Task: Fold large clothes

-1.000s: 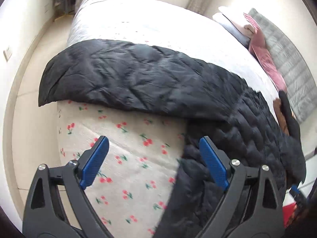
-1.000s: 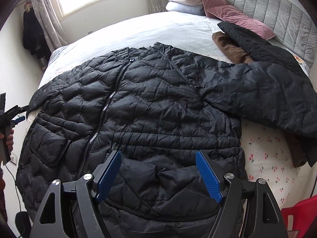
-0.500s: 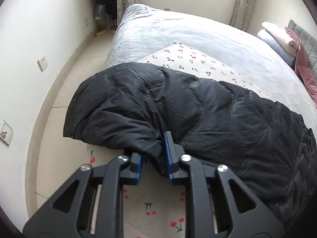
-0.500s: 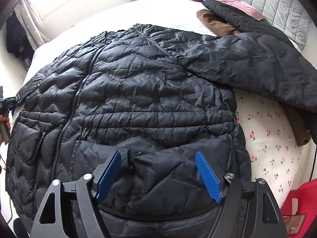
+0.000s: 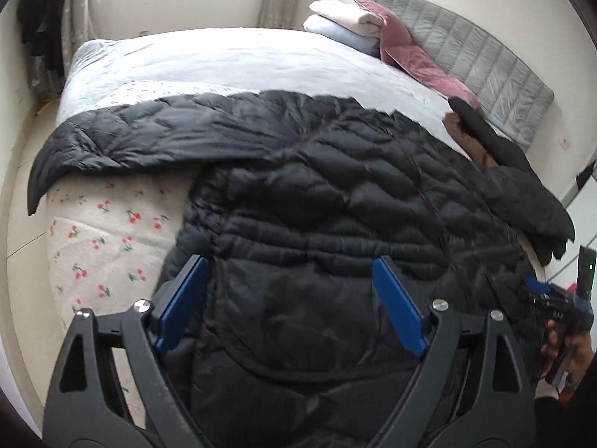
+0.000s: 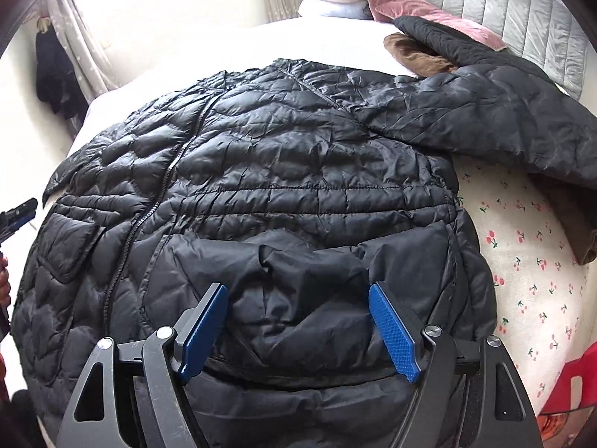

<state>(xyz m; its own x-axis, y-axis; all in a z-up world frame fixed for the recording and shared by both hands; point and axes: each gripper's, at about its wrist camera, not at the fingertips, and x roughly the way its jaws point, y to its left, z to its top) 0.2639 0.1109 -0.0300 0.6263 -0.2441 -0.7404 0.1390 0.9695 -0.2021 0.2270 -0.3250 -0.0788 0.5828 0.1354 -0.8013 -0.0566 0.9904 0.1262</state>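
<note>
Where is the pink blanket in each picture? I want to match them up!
Left wrist view: the pink blanket is at the upper right, lying against the grey headboard, just right of the folded pillows.
Right wrist view: the pink blanket is at the top right, again beside the pillows and below the headboard.
Shared landmark: the black puffy jacket spread across the bed, filling the middle of both views.

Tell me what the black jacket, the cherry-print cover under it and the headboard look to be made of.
Black jacket: thin synthetic shell, likely nylon, slight sheen, stitched puffy quilting.
Cherry-print cover: soft matte woven fabric, perhaps cotton, faintly nubby.
Headboard: grey padded upholstery in vertical channels, possibly velvet; hard to tell.
</note>
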